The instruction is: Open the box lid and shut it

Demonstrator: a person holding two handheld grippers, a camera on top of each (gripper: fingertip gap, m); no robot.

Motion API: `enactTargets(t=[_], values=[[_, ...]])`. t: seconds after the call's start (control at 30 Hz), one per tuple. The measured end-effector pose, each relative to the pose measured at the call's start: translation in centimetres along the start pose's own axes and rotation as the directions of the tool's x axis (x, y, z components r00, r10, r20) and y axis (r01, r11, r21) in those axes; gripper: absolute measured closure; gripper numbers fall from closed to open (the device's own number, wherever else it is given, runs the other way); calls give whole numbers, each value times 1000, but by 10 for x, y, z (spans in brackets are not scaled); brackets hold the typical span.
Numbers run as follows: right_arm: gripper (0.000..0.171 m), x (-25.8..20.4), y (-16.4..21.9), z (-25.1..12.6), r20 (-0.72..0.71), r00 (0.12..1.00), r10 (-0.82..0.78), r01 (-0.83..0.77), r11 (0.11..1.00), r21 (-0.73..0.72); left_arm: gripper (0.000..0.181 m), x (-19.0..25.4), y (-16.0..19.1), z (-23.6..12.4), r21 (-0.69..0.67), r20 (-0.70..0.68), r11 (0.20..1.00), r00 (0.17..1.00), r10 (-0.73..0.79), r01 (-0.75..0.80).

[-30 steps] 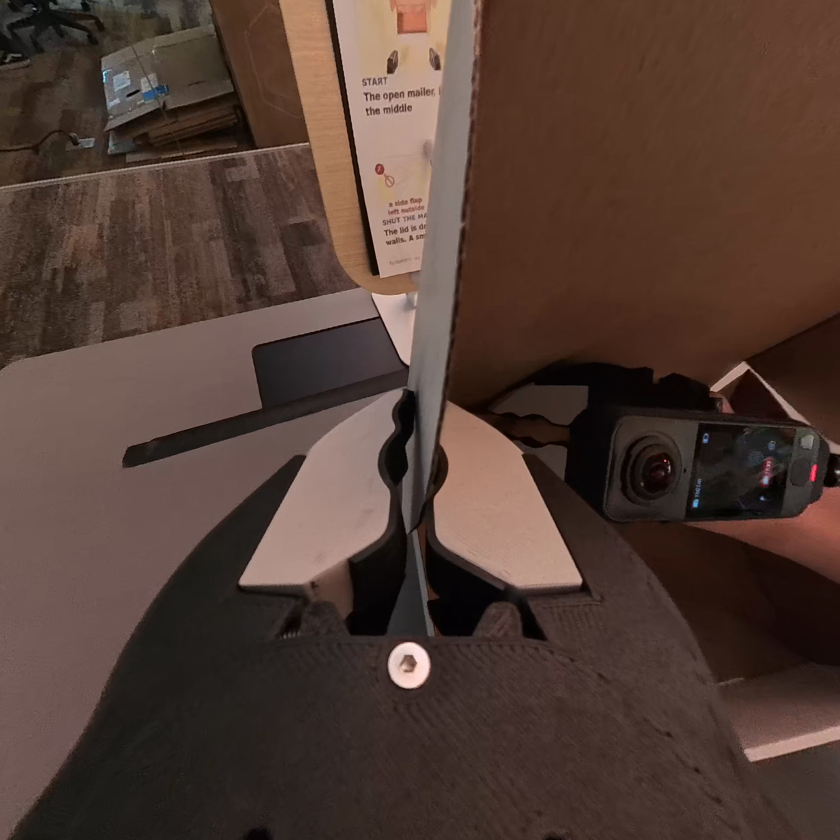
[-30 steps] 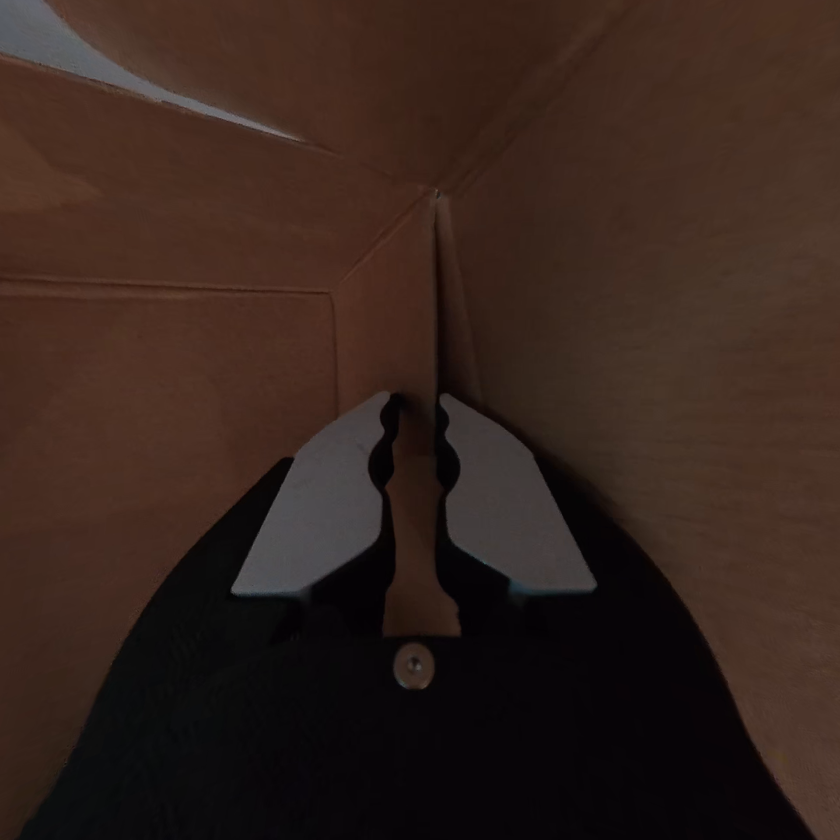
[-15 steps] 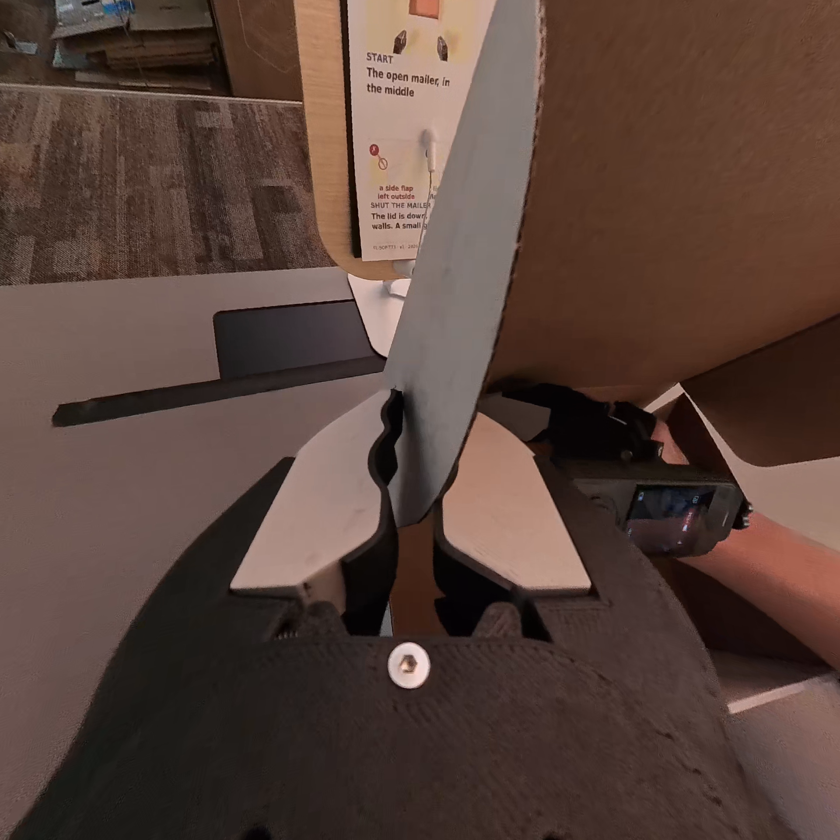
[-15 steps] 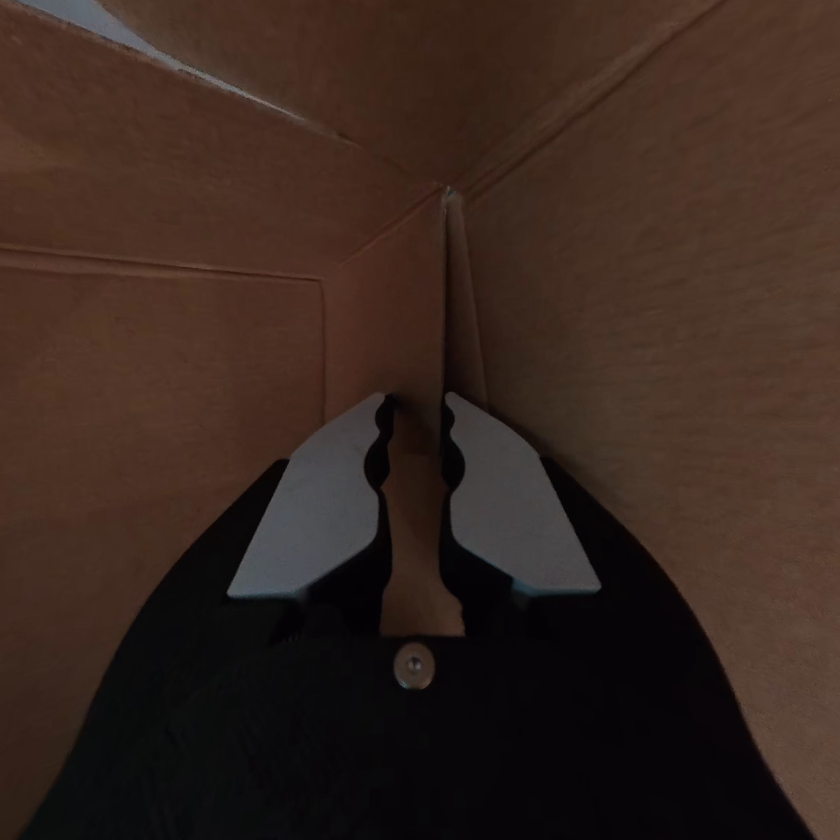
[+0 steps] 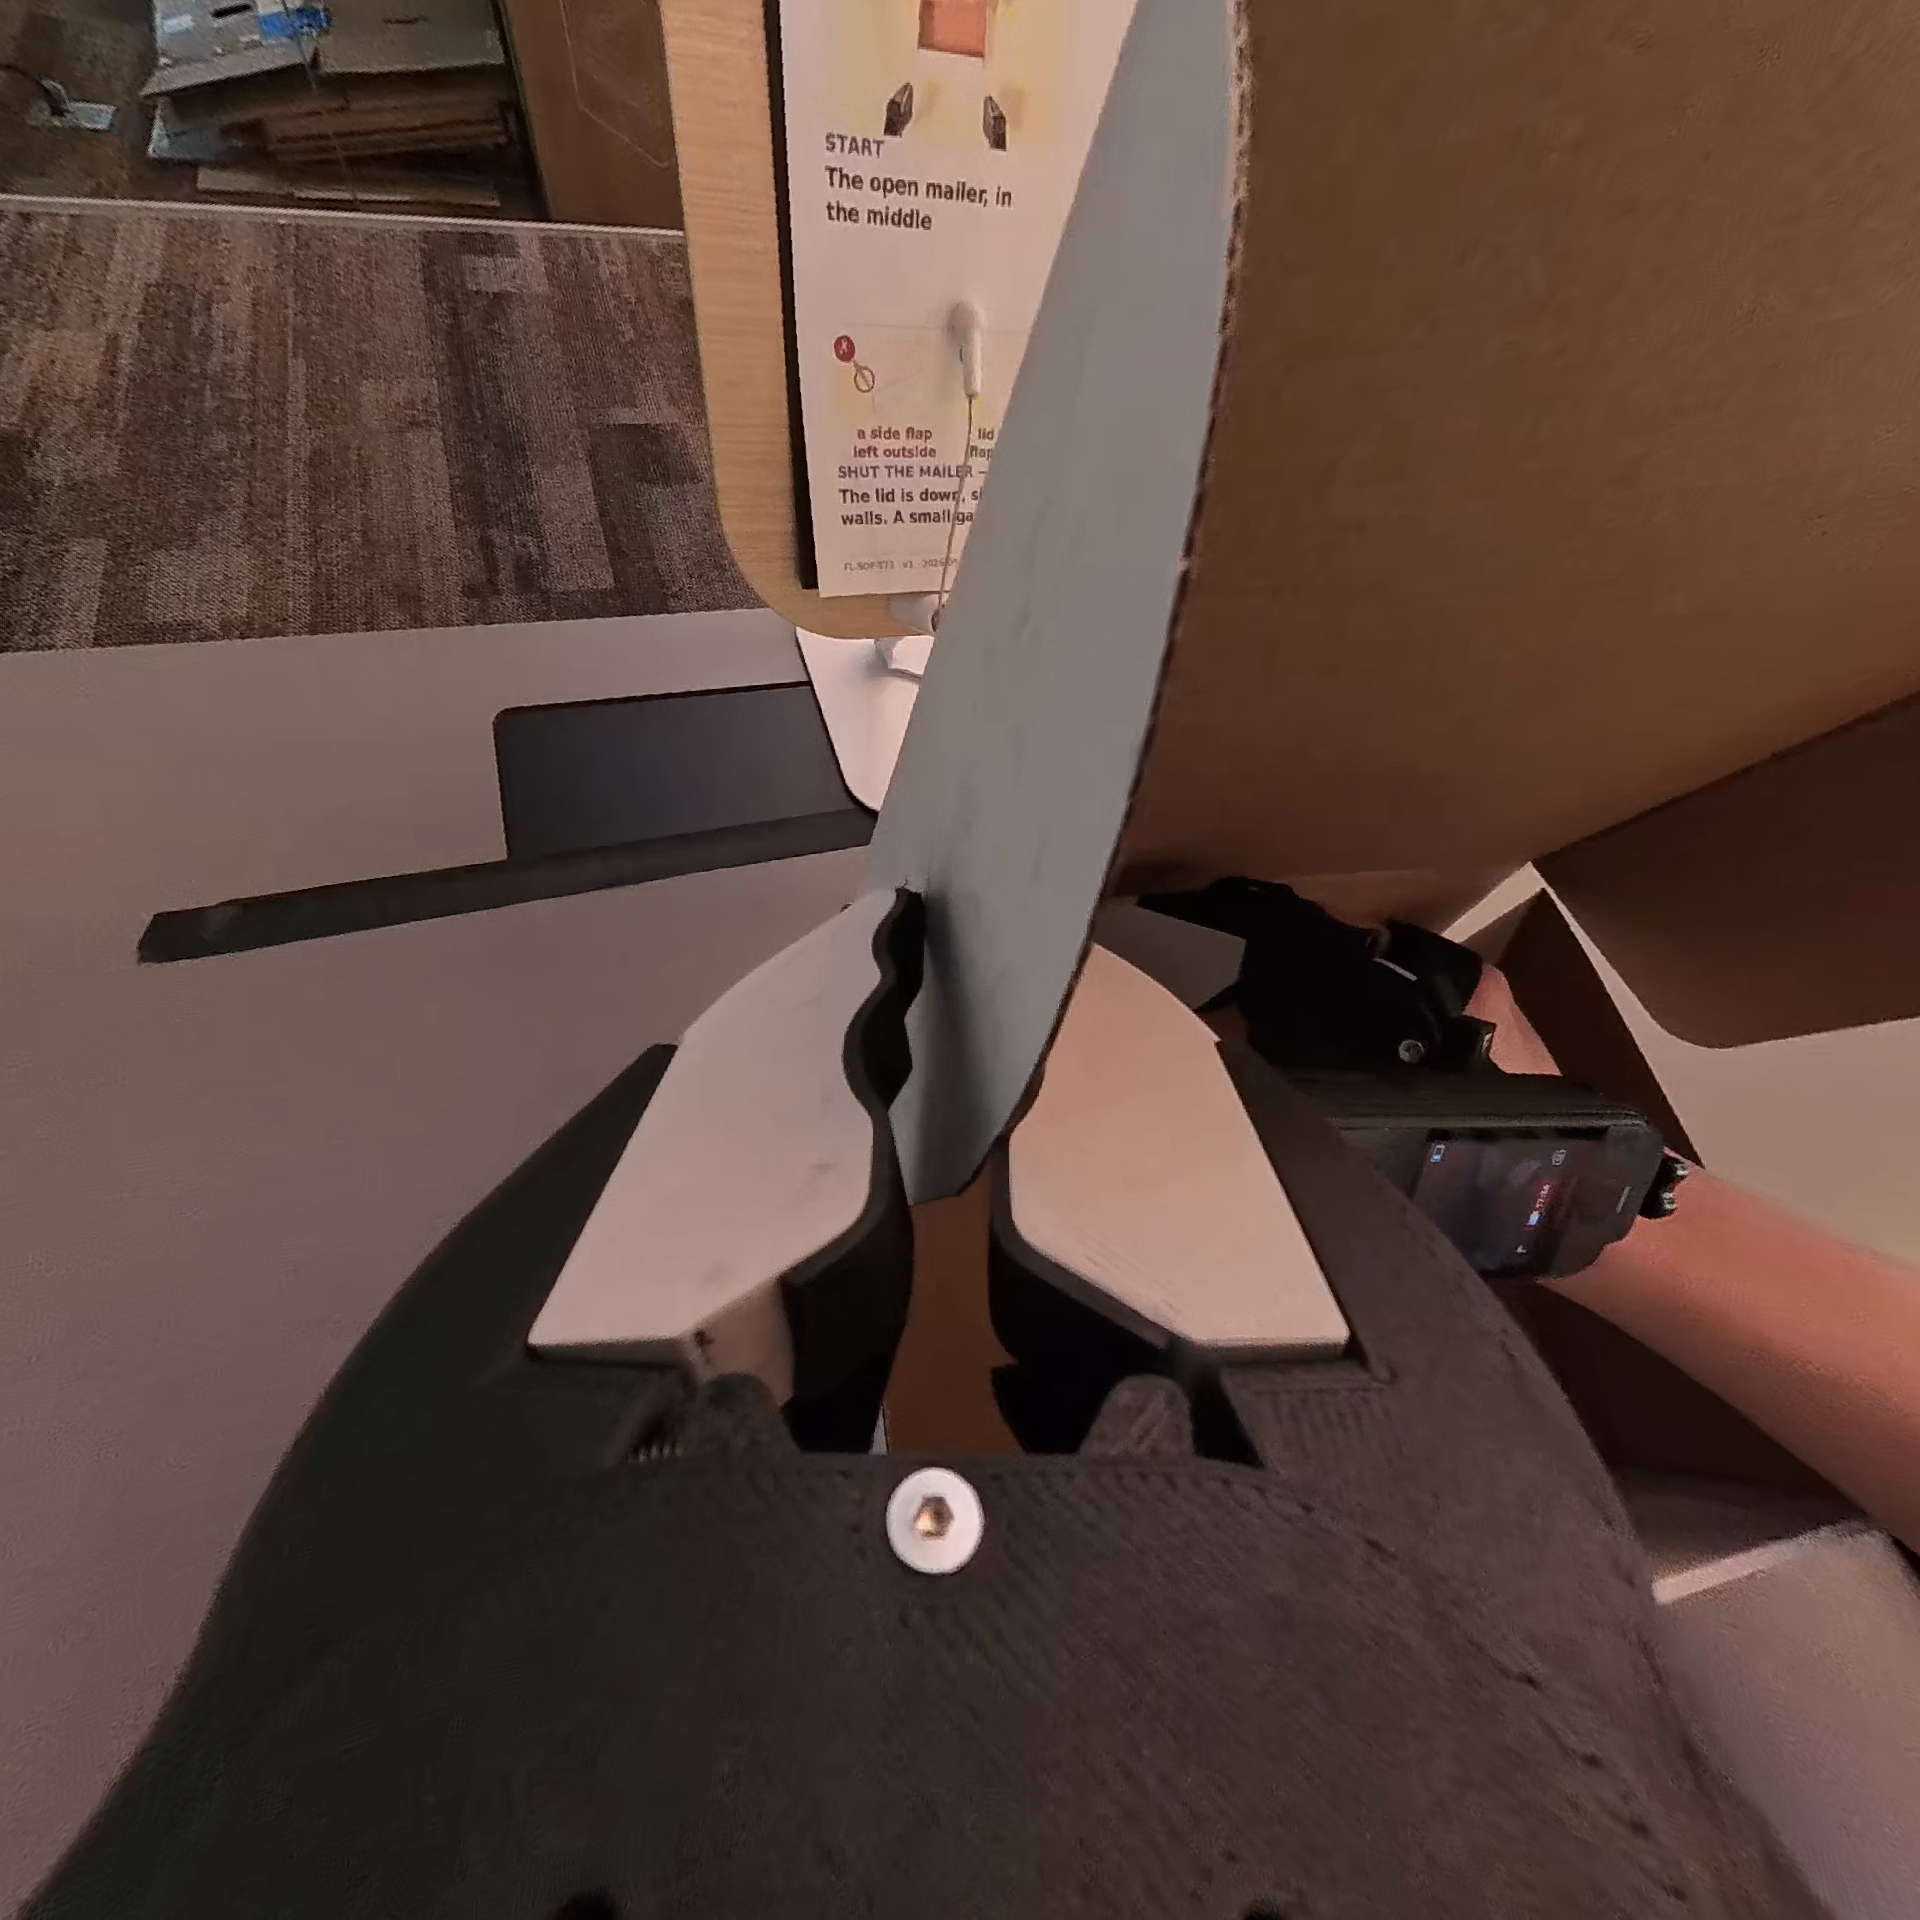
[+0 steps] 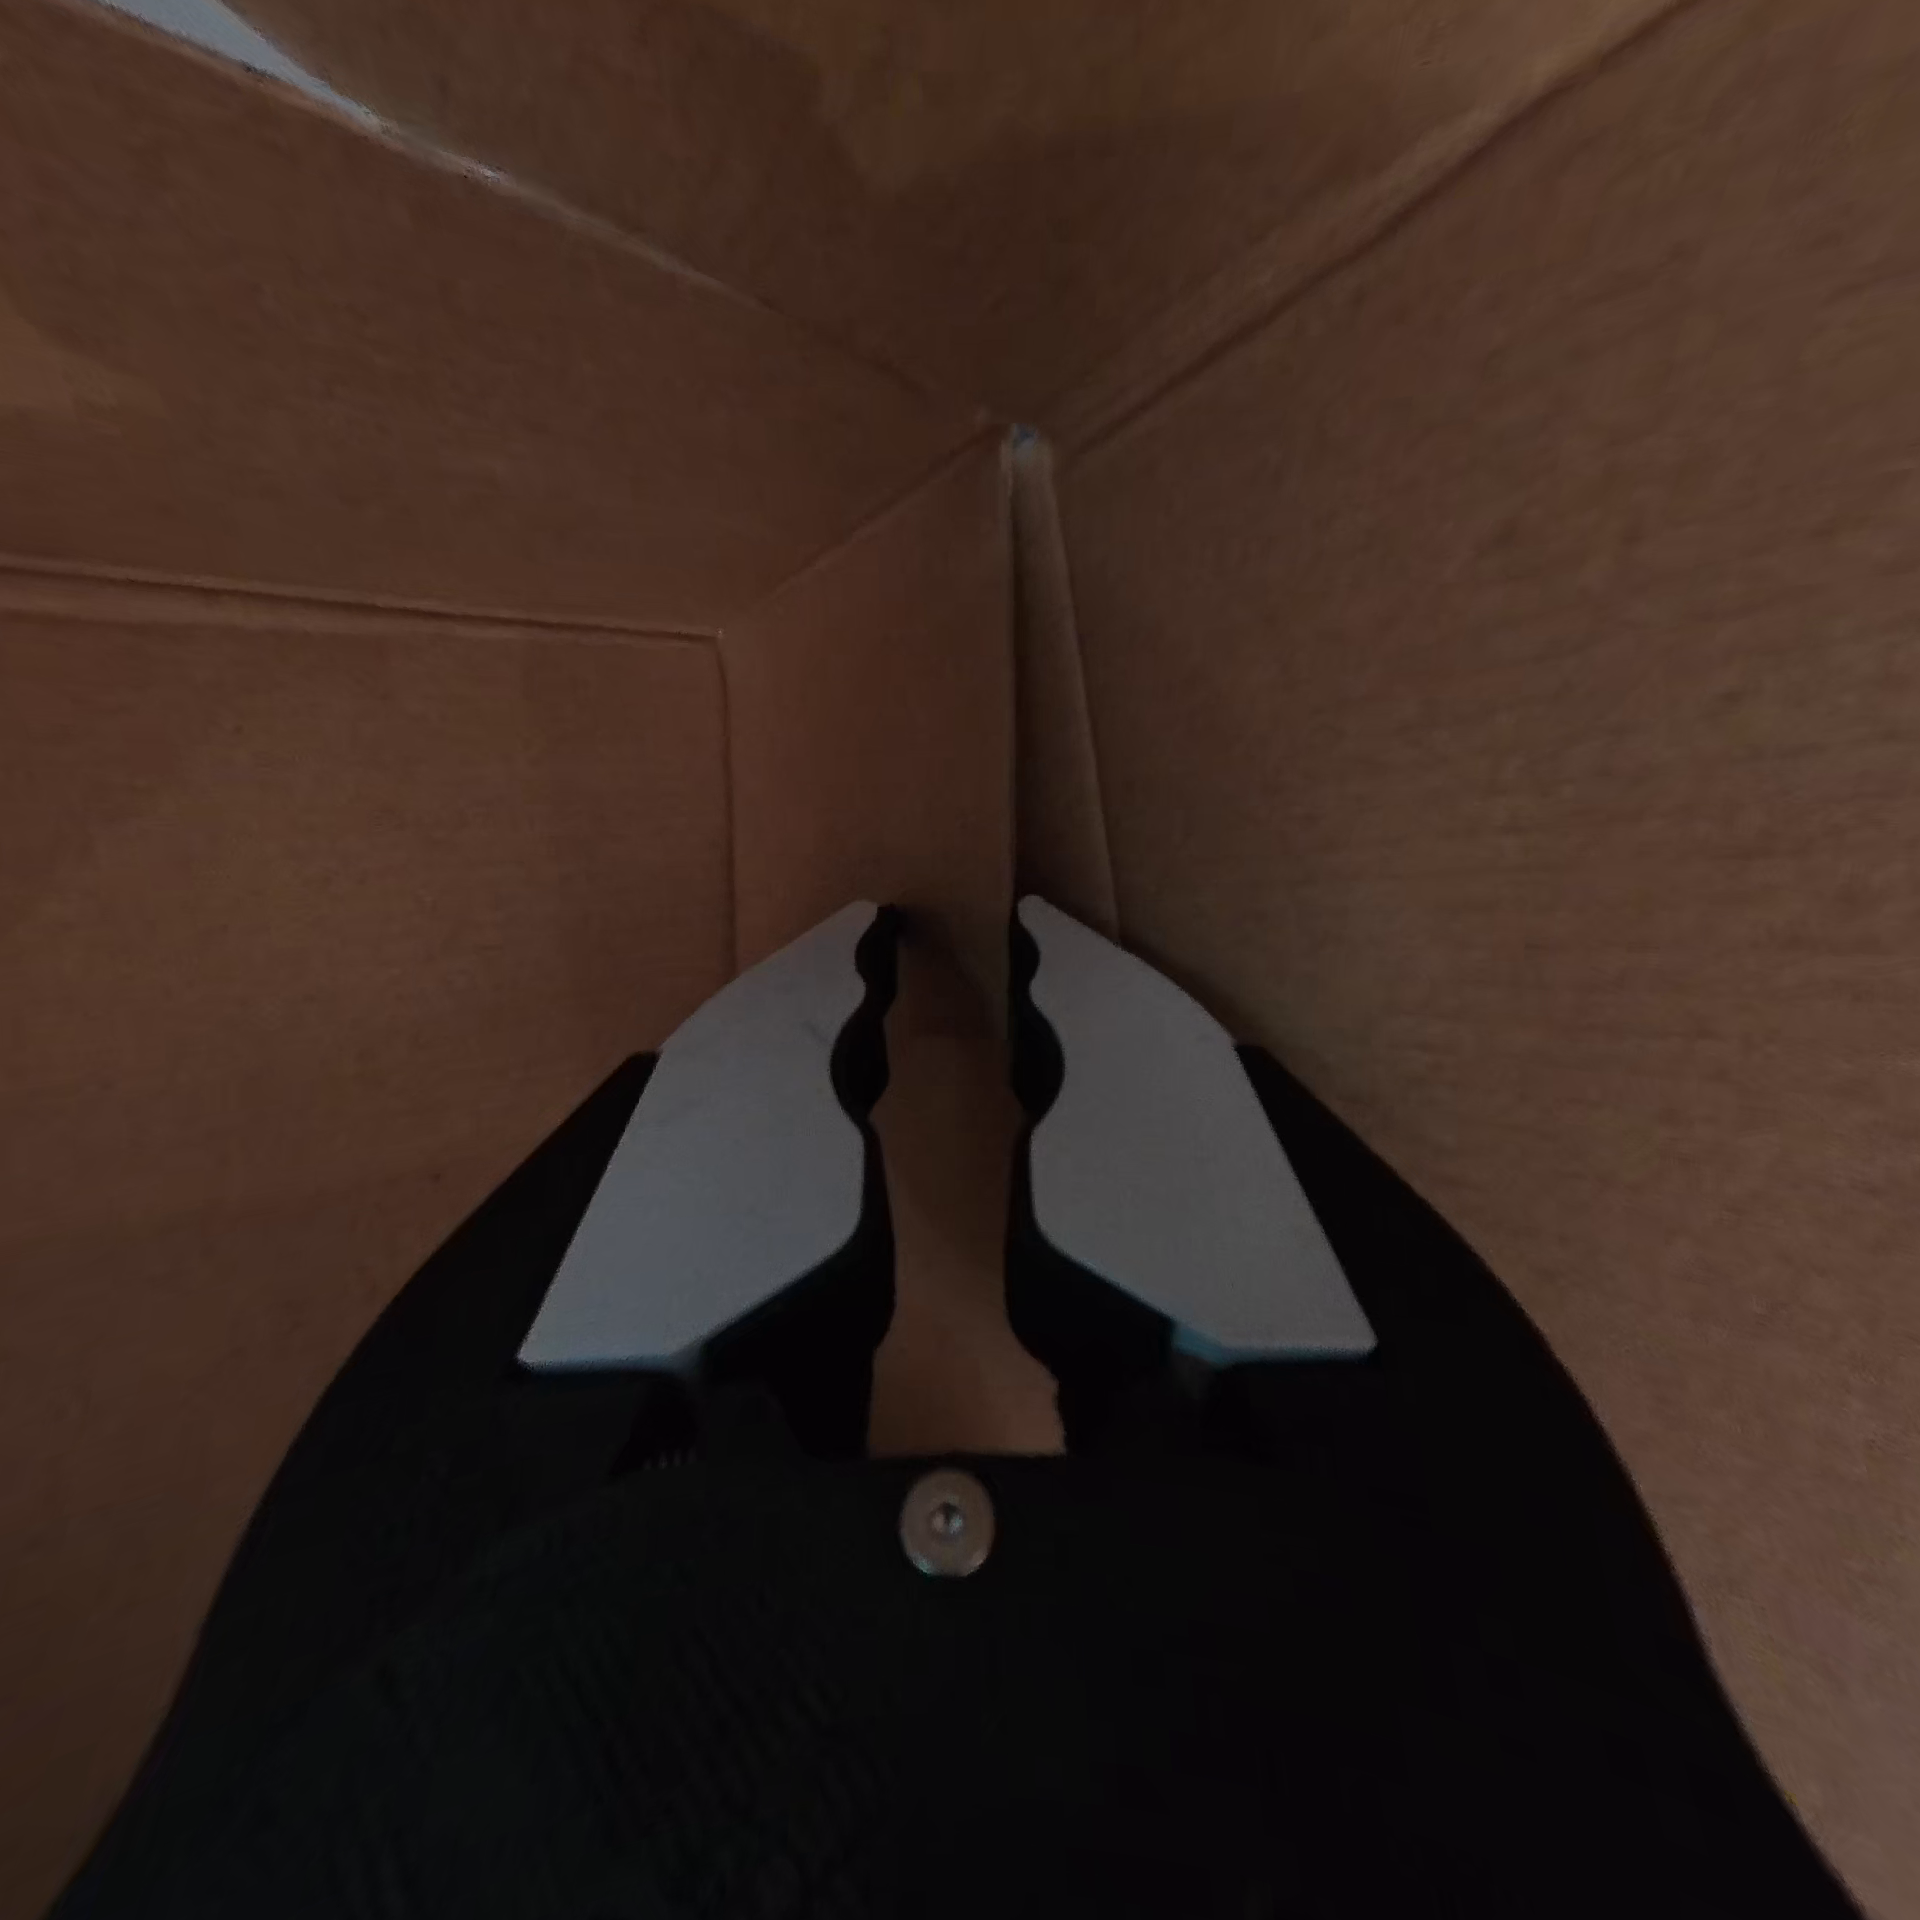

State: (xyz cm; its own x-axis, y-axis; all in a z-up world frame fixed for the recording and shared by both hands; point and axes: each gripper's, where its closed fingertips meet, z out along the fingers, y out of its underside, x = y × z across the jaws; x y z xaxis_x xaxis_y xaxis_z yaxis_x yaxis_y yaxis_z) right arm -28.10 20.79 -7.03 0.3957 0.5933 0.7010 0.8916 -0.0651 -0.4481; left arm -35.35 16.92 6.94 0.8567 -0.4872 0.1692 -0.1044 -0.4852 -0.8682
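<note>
Left gripper astride raised lid, over grey table.

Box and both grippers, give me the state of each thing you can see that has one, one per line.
Box lid: raised, tilted, grey outer face toward the camera.
Box: open, brown inside showing.
Left gripper: shut on the box lid's flap edge.
Right gripper: inside the box, fingers slightly apart, holding nothing visible.
Camera screen on the right gripper: lit.
</note>
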Motion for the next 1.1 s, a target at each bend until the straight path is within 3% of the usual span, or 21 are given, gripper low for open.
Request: enactTargets(t=[0.27, 0.47, 0.67, 0.8, 0.9, 1.1], values=[[150, 1, 1, 3, -45, 999, -10, 11, 1000, 8, 161, 4, -2, 2, 10, -91, 994, 990, -103, 105], [149, -2, 2, 7, -62, 997, -44, 44, 999, -11, 158, -1, 0, 6, -2, -116, 995, 989, -95, 95], [148, -3, 4, 8, -60, 997, -40, 39, 999, -16, 157, -5, 26, 7, -169, -166, 985, 984, -65, 37], [147, -3, 5, 8, -56, 998, -35, 34, 999, -16, 160, -9, 39, 18, -232, -112, 972, 994, 9, -35], [147, -2, 6, 9, -57, 998, -31, 30, 999, -18, 173, -19, 40, 20, -243, -22, 967, 997, 72, -75], [148, -3, 5, 8, -58, 998, -39, 39, 999, -10, 176, -17, 40, 17, -253, 35, 966, 997, 68, -58]])
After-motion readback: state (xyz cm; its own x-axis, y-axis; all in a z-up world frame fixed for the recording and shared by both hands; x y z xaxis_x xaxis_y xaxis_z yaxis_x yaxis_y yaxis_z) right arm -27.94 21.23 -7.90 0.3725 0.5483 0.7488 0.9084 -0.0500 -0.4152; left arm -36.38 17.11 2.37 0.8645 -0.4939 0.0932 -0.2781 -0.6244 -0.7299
